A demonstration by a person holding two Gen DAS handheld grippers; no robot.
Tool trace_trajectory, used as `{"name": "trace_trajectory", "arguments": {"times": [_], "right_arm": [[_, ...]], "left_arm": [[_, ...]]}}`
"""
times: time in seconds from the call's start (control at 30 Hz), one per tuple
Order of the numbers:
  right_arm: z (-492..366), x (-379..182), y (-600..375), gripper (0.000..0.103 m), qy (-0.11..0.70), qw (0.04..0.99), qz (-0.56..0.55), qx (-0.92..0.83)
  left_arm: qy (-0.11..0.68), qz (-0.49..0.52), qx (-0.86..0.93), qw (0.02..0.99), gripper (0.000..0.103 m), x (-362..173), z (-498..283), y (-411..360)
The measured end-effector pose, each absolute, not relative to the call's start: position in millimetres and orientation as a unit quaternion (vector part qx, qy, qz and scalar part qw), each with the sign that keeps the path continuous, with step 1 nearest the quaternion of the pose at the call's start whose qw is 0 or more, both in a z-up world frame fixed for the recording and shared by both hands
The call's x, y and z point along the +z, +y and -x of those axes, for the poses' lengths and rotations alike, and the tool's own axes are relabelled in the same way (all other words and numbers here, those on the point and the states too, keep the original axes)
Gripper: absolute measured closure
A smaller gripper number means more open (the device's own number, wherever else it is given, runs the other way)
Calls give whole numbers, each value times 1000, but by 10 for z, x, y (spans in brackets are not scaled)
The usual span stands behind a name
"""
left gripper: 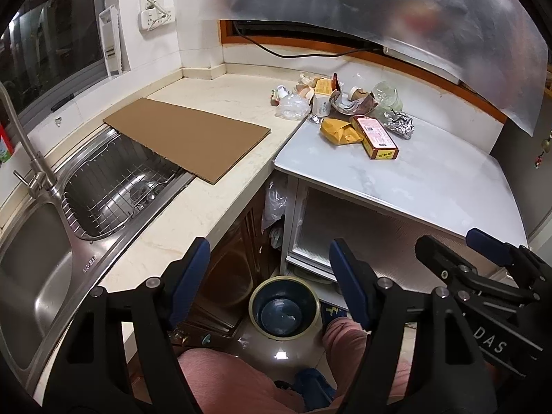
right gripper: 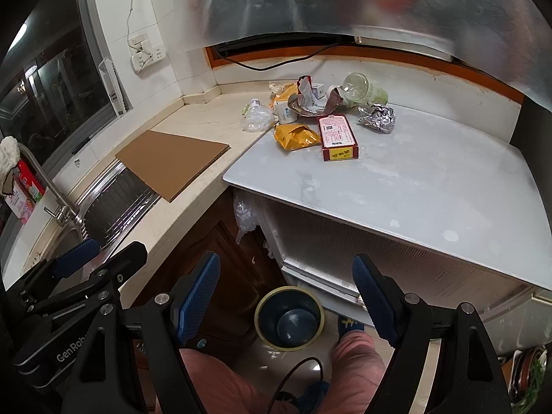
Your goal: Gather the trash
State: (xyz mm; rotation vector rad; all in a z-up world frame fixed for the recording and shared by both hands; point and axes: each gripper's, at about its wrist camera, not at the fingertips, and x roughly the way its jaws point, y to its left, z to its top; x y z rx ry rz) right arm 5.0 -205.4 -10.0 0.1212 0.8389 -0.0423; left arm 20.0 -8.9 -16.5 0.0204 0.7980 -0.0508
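**Trash heaped at the back of the bench, both grippers wide and empty**

The cream bench (left gripper: 193,207) runs along the window wall and turns the corner, where a white bench (right gripper: 396,179) butts against it. A steel sink (left gripper: 31,276) is set into the cream bench at its left end, with a wire rack in the second basin. A flat sheet of cardboard (left gripper: 188,136) lies on the cream bench and hangs partly over that basin.

The trash pile (left gripper: 345,110) sits at the rear edge where the two benches meet, near the back wall. Largest in it is a red and pink box (right gripper: 338,136) lying flat, its near end pointing toward the front edge. A yellow packet (right gripper: 296,137) touches its left side. A ball of crumpled foil (right gripper: 376,119) lies just right of the box. A clear plastic cup (right gripper: 362,89) lies on its side behind them, beside torn wrappers and a small white carton. A clear plastic bag (right gripper: 257,119) rests on the cream bench at the pile's left edge.

On the floor below the benches' front edges stands a dark blue bin (left gripper: 284,308) with a pale rim, upright.

The left hand-held gripper (left gripper: 270,283) hangs above the floor with its jaws spread apart, holding nothing. The right hand-held gripper (right gripper: 286,302) hangs beside it, likewise spread and holding nothing.
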Motion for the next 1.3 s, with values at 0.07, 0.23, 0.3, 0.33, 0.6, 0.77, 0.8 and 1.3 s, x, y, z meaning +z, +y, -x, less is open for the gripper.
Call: {"name": "trace_trajectory", "arguments": {"times": [0.07, 0.23, 0.3, 0.33, 0.6, 0.77, 0.8, 1.3], "right_arm": [[-63, -112, -2051, 22, 407, 912, -58, -20], [-68, -128, -2047, 22, 405, 912, -59, -19], [-63, -118, -2055, 22, 406, 912, -59, -18], [-72, -127, -2056, 22, 407, 912, -58, -19], [-63, -127, -2055, 22, 406, 912, -57, -20], [-49, -132, -2062, 22, 401, 914, -54, -25], [-49, -136, -2063, 22, 399, 915, -54, -26], [-13, -107, -2085, 22, 396, 916, -53, -26]], "left_arm": [[389, -10, -23, 921, 34, -168, -210, -88], [390, -6, -25, 920, 34, -179, -203, -57], [390, -6, -25, 920, 34, -178, -204, -51], [390, -6, -26, 920, 34, -176, -204, -48], [390, -5, -26, 921, 34, -171, -208, -56], [390, -4, -28, 920, 34, -156, -207, -72], [389, -4, -27, 921, 34, -152, -195, -75], [388, -5, -26, 921, 34, -142, -170, -93]]}}
